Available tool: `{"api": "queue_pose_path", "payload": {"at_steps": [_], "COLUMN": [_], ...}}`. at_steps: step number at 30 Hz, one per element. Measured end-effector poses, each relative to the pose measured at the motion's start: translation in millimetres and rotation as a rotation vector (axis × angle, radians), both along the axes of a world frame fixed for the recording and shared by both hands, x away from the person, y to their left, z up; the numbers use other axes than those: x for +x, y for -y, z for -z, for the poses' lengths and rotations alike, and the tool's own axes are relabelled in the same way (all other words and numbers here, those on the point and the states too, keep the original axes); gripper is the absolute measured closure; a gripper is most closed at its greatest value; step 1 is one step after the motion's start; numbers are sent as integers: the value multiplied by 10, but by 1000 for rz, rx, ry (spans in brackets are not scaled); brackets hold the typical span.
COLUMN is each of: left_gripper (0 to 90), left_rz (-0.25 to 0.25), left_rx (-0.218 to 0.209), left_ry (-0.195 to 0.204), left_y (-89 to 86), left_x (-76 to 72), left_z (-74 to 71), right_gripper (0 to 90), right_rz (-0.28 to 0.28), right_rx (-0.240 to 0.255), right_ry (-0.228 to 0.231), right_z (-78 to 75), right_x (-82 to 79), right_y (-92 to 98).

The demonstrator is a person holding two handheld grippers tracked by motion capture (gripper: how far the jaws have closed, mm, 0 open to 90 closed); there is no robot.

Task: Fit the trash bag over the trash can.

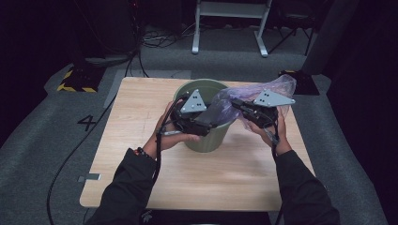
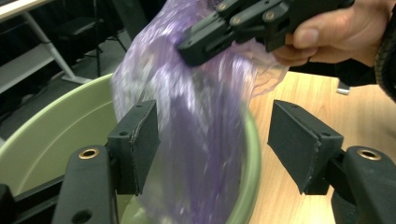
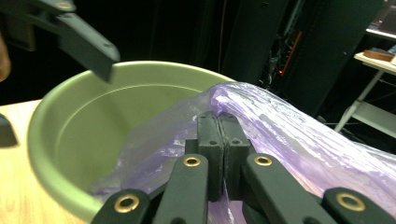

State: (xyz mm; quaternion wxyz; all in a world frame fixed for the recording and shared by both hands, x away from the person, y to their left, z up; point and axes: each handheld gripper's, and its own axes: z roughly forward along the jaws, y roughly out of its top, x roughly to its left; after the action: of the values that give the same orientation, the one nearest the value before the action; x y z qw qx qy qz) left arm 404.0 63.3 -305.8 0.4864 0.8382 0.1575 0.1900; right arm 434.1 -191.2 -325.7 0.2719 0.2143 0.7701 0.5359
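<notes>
Room: dark walls stood around a grey carpeted floor (image 1: pixel 42 136), with a white metal frame (image 1: pixel 230 23) at the far side and a yellow-and-black striped base (image 1: pixel 75 79) to the far left.
Surface: a light wooden table (image 1: pixel 141 140) bore a pale green bin (image 1: pixel 206 138) near its far middle.
Bin: round, smooth and plain inside, it stood upright, its rim wide and rolled.
Bag: a thin, see-through purple plastic bag (image 1: pixel 267 89) was crinkled and glossy; it bunched over the right side of the bin's rim and trailed down inside the bin (image 2: pixel 205 158).
Left gripper: the left gripper (image 2: pixel 215 140) was held over the near left of the bin, its jaws spread wide with the hanging bag between them; whether either pad touched the film could not be told.
Right gripper: the right gripper (image 3: pixel 223 140) sat at the bin's right rim, its jaws pressed together on a fold of the bag.
Hands: a dark-sleeved forearm led to each gripper from the near edge.
</notes>
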Motion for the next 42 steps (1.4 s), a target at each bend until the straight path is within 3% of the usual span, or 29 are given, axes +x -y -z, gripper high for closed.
{"api": "queue_pose_path", "payload": {"at_steps": [3, 8, 9, 11, 14, 16, 19, 23, 26, 28, 30, 32, 34, 37, 39, 42], "left_gripper": [385, 651, 726, 778, 892, 897, 898, 898, 897, 768, 559, 461, 360, 338, 367, 598], "left_rz": [-11, -11, -11, -14, -20, -22, -31, -42, -60, -78, -101, -103, -74, -45, -41, -22], "left_rx": [31, 56, 53, 57, 60, 60, 71, 64, 43, 24, 19, 22, 15, 32, 45, 46], "left_ry": [-1, -7, -7, -11, -12, -14, -14, -17, -8, -8, -19, -25, -36, -42, -42, -44], "left_y": [93, 162, 163, 164, 155, 146, 137, 92, 47, 31, 29, 43, 60, 105, 125, 132], "left_x": [17, 23, 26, 36, 55, 69, 75, 85, 103, 112, 136, 152, 167, 183, 191, 192], "left_z": [7, 70, 78, 91, 106, 112, 125, 136, 135, 130, 121, 120, 116, 101, 99, 107], "right_gripper": [896, 865, 843, 816, 706, 643, 517, 468, 644, 787, 870, 900, 900, 900, 900, 896], "right_rz": [-28, -66, -76, -83, -98, -127, -127, -147, -142, -131, -129, -128, -137, -162, -184, -214], "right_rx": [-13, -9, -7, -14, -11, 4, -5, -39, -77, -85, -84, -89, -95, -96, -96, -77], "right_ry": [2, -1, -3, -5, -12, -18, -37, -55, -60, -54, -46, -36, -23, -10, 0, 13], "right_z": [5, -6, -11, -16, -20, -17, -12, 34, 76, 91, 91, 79, 63, 37, 22, 4], "right_x": [-38, -102, -119, -132, -157, -170, -178, -187, -178, -165, -154, -150, -155, -170, -184, -205], "right_y": [-42, -59, -57, -51, -25, 13, 54, 128, 156, 161, 161, 151, 131, 99, 79, 72]}}
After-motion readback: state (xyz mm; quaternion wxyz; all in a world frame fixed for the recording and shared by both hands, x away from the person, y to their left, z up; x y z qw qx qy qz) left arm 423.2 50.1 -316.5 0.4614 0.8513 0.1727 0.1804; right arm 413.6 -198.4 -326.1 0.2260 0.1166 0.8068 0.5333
